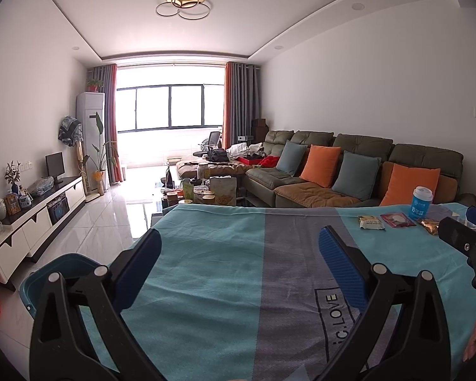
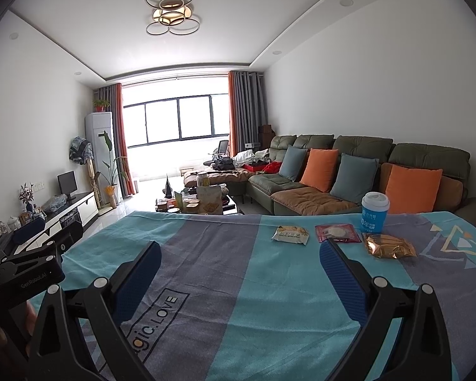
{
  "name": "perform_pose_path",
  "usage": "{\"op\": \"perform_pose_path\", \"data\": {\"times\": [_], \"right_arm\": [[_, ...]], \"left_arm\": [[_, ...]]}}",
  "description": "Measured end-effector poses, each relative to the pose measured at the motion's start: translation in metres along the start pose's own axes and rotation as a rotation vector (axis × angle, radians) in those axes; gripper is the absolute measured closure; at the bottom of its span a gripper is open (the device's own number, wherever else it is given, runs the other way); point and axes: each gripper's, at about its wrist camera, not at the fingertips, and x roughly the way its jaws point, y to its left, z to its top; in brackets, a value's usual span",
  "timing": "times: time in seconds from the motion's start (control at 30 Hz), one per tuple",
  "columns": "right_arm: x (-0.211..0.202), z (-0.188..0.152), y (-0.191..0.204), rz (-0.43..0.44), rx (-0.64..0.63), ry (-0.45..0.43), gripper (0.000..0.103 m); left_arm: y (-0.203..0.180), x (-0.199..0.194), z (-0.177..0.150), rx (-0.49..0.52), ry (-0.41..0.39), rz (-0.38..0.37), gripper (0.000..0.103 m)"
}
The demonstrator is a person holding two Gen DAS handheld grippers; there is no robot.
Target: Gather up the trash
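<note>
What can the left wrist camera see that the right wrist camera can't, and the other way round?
Only the left wrist view shows the teal bin on the floor beside the table's left edge. Only the right wrist view shows the triangle print on the cloth. Both show the striped tablecloth, the blue cup, the yellow packet, the red packet, the gold wrapper and the green sofa. The left claw and right claw are both open and empty.
</note>
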Motion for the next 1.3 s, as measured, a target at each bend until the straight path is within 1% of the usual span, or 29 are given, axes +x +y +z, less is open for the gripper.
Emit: {"op": "perform_pose_path", "data": {"times": [1.3], "right_arm": [[0.0003, -0.0039, 0.0003, 0.000, 0.007, -0.001, 0.007]], "left_arm": [[-0.0020, 0.0046, -0.0013, 0.001, -0.001, 0.007, 0.005]]}}
